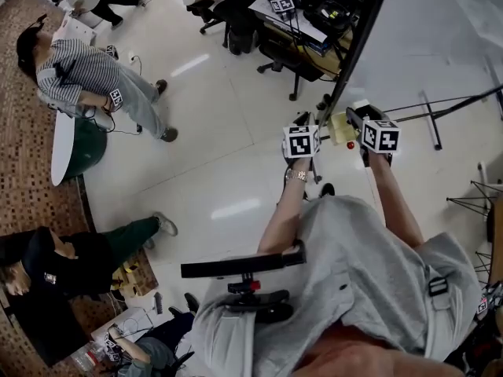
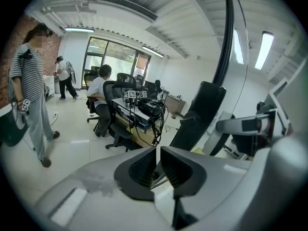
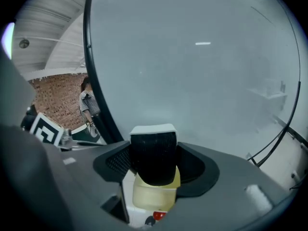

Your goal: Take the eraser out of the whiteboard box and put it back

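In the right gripper view a black eraser with a white back stands between the pads of my right gripper, which is shut on it. The eraser hangs just above the pale yellow whiteboard box, and a red cap shows below the box. The whiteboard fills the view behind. From the head view, my right gripper is beside the box at the board's black edge. My left gripper is held to the left of the box, its jaws together with nothing in them.
The board's stand legs spread over the white floor on the right. A desk with cables and office chairs stands behind the board's edge. A person in a striped top stands at the left, and others sit at lower left.
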Motion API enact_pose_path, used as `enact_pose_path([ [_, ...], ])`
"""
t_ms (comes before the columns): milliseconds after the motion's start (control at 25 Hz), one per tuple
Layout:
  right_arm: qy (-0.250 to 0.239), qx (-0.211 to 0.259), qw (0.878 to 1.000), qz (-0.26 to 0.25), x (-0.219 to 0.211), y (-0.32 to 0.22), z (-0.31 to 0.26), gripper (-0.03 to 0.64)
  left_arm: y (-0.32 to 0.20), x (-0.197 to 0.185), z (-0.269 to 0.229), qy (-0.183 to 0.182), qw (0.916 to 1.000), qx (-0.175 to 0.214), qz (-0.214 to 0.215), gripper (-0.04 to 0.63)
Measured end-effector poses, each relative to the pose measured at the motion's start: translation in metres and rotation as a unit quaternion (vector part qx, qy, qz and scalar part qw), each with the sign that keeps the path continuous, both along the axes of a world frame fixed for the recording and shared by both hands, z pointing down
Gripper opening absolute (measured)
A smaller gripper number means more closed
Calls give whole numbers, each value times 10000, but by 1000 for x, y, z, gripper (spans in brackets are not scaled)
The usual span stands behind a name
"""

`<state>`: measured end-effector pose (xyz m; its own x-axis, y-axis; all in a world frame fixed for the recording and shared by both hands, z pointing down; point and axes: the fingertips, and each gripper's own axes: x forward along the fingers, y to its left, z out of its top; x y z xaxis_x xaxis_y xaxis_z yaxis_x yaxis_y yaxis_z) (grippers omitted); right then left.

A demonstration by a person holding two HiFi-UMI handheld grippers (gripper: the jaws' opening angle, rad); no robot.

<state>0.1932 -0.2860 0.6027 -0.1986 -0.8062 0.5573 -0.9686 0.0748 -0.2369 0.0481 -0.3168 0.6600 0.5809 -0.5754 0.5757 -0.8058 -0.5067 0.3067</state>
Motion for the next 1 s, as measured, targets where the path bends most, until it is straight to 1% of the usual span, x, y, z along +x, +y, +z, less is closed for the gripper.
enact_pose_path([
  [80,-35,104,9998,178,5,-4,17,279,4,0,0,-17,10000,-8,-5,31],
  [160,-138,76,9993,326,8,-4,40,279,4,0,1,-6,10000,-21,-17,31],
  [240,-190,-169,9988,417,9,0,67,279,2,-3,4,-8,10000,-24,-48,31],
  [360,-199,-557,9977,340,5,7,93,281,0,-5,7,14,10000,-61,-65,31],
  [520,-138,-587,9979,233,-2,11,93,281,2,-9,3,46,10000,-31,-46,31],
  [720,-97,-608,9979,200,-9,18,86,281,13,-12,-3,59,9999,-35,115,31],
  [920,-46,-607,9978,274,-11,28,82,281,20,-12,-8,99,9997,54,212,31],
  [1000,-11,-621,9976,300,-14,32,83,279,25,-10,-7,109,9996,28,262,31],
])
